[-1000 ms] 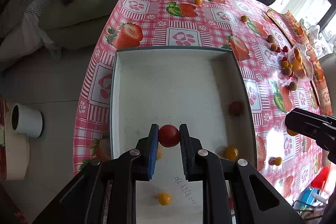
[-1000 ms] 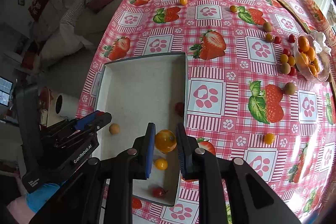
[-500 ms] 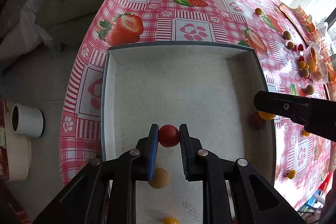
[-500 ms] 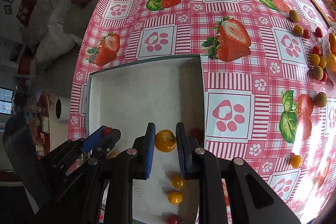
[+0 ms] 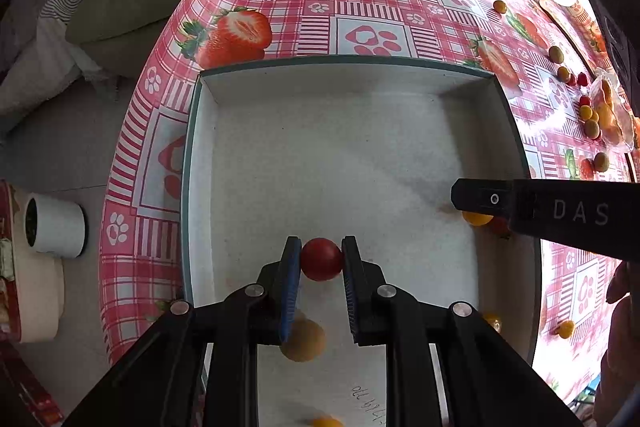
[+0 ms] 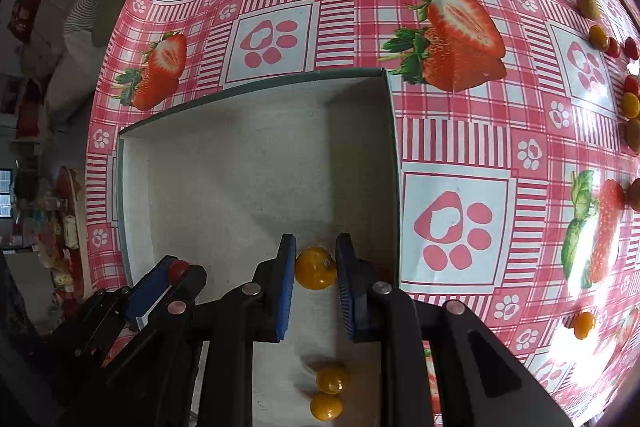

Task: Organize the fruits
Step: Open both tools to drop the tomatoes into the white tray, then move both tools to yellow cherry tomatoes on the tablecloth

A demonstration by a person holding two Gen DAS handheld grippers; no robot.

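Observation:
My left gripper (image 5: 321, 259) is shut on a red cherry tomato (image 5: 321, 259) low over the white floor of the grey-rimmed box (image 5: 340, 61). In the right wrist view my right gripper (image 6: 316, 267) is shut on a yellow-orange fruit (image 6: 315, 268) near the right wall of the same box (image 6: 256, 87). The left gripper (image 6: 176, 269) shows at lower left there, with the red tomato between its pads. The right gripper (image 5: 476, 205) reaches in from the right in the left wrist view, the yellow fruit (image 5: 477, 218) under its tip.
A tan fruit (image 5: 303, 341) and two yellow ones (image 6: 332, 378) lie in the box. Loose yellow, red and green fruits (image 5: 564, 74) and a clear bowl of orange fruit (image 5: 608, 115) sit on the strawberry tablecloth at right. A sofa and a white pot (image 5: 56, 225) stand beyond the table's left edge.
Both grippers have come down towards the box floor, still holding their fruits. The right gripper has moved in over the box's right side.

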